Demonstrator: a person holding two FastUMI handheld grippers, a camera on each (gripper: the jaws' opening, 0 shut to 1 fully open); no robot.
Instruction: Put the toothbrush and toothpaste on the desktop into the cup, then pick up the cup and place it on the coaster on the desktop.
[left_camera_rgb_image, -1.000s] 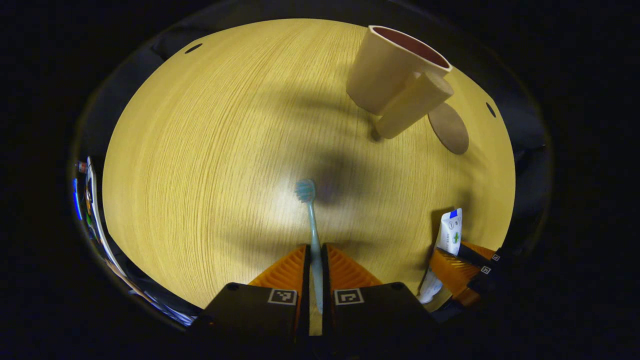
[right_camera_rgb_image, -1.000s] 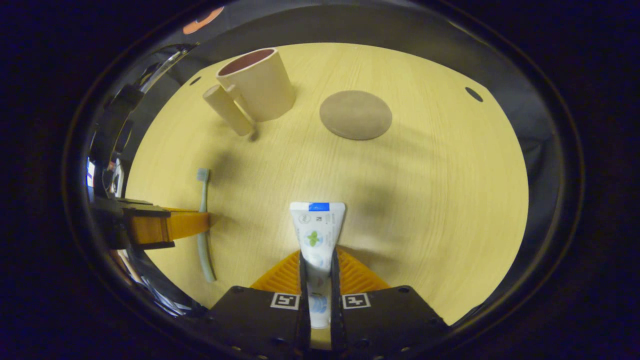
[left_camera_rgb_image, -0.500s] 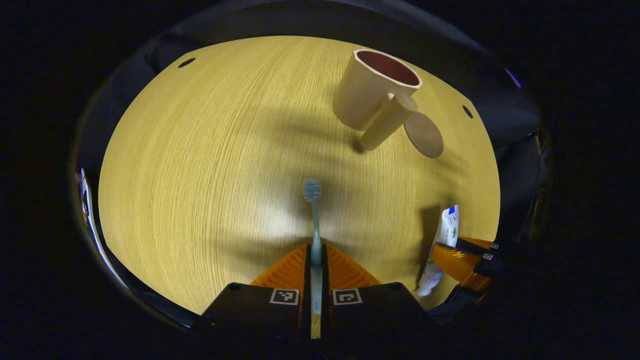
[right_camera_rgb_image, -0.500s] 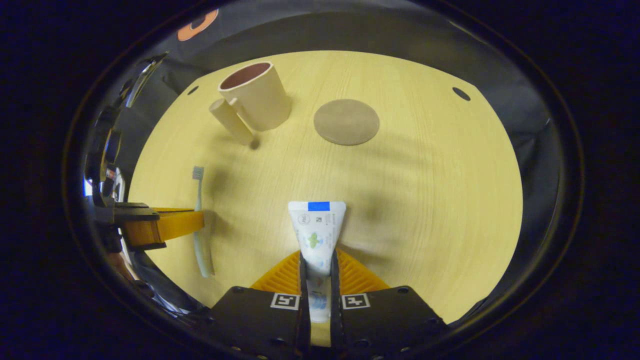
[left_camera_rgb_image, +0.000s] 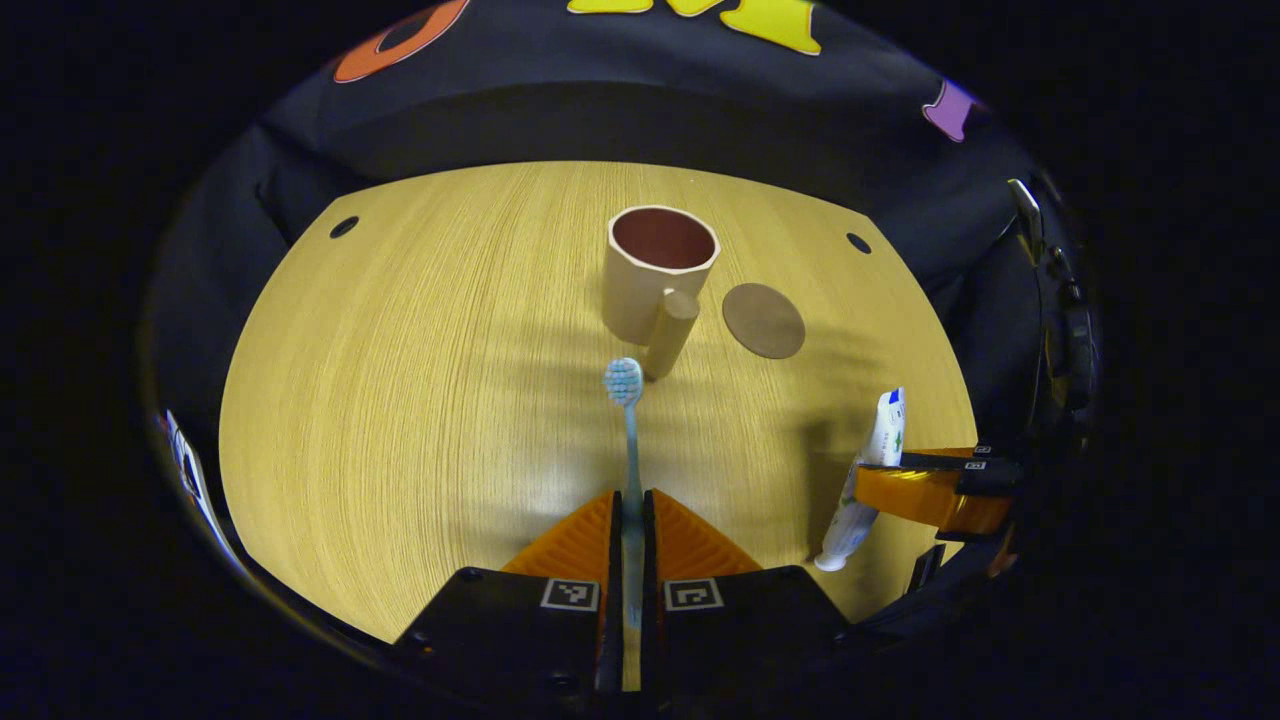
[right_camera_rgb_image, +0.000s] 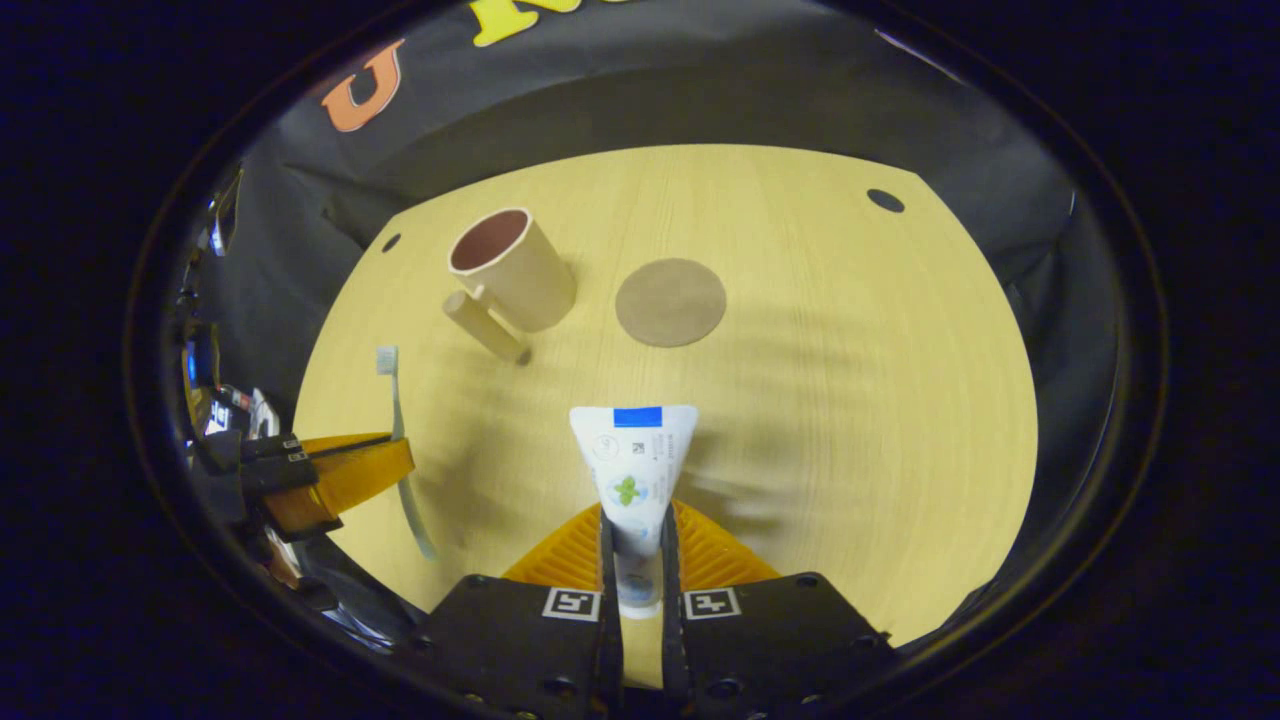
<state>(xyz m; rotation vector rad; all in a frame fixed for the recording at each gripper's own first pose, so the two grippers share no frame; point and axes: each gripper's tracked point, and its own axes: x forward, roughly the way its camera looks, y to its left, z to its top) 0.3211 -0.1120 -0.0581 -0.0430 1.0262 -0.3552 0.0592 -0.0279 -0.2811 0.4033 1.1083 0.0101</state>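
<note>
My left gripper (left_camera_rgb_image: 630, 510) is shut on a pale blue toothbrush (left_camera_rgb_image: 628, 430), bristles pointing ahead above the table. In the right gripper view that gripper (right_camera_rgb_image: 375, 465) and the toothbrush (right_camera_rgb_image: 392, 400) appear at the left. My right gripper (right_camera_rgb_image: 636, 525) is shut on a white toothpaste tube (right_camera_rgb_image: 632, 465) with a blue strip at its far end; the left gripper view has it (left_camera_rgb_image: 880, 480) at the right with the tube (left_camera_rgb_image: 870, 470). A beige cup (left_camera_rgb_image: 655, 270) (right_camera_rgb_image: 510, 268) with a dark red inside and a thick handle stands upright beside a round brown coaster (left_camera_rgb_image: 764, 320) (right_camera_rgb_image: 670, 302).
The light wooden table (left_camera_rgb_image: 420, 380) (right_camera_rgb_image: 850, 400) has small dark holes near its far corners. Black cloth wall rises behind the table's far edge. Some papers and gear sit off the table's left edge (right_camera_rgb_image: 215, 420).
Both grippers have risen and drawn back with their objects, so the cup and coaster look smaller and farther and the cloth wall has come into view. The cup and coaster have not moved.
</note>
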